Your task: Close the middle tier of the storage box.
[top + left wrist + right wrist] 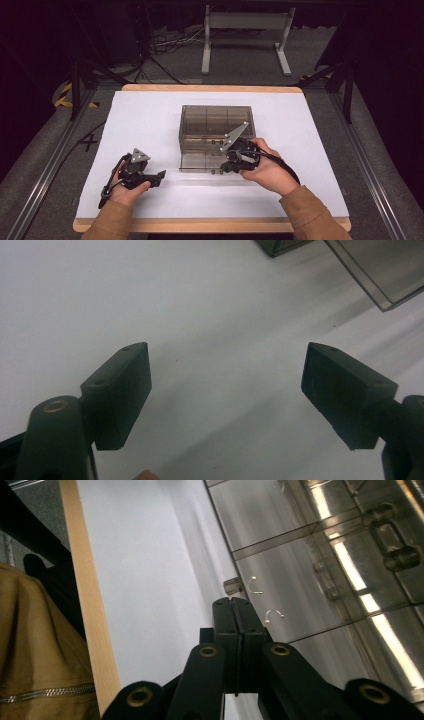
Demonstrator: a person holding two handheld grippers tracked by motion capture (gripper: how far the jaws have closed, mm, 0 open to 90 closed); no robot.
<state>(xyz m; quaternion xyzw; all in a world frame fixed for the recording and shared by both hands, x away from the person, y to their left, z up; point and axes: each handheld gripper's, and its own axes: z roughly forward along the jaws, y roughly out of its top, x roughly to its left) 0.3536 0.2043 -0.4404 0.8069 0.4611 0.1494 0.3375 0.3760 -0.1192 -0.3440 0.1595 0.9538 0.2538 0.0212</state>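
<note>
- One clear smoky plastic organizer box (216, 131) with inner dividers, mid-table on the white sheet (150, 115); open lid (320, 605) lying flat toward the near edge.
- Two grippers: left gripper (225, 390) spread wide over bare sheet, well left of the box; right gripper (234, 610) pressed shut on nothing, tips at the lid's edge.
- Wide free sheet on both sides; wooden table rim (90, 605) near.

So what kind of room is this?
Probably a lab or recording studio: a white-topped table stands among dark curtains, loose cables lie on the grey floor, and yellow-black hazard tape marks a rail.
</note>
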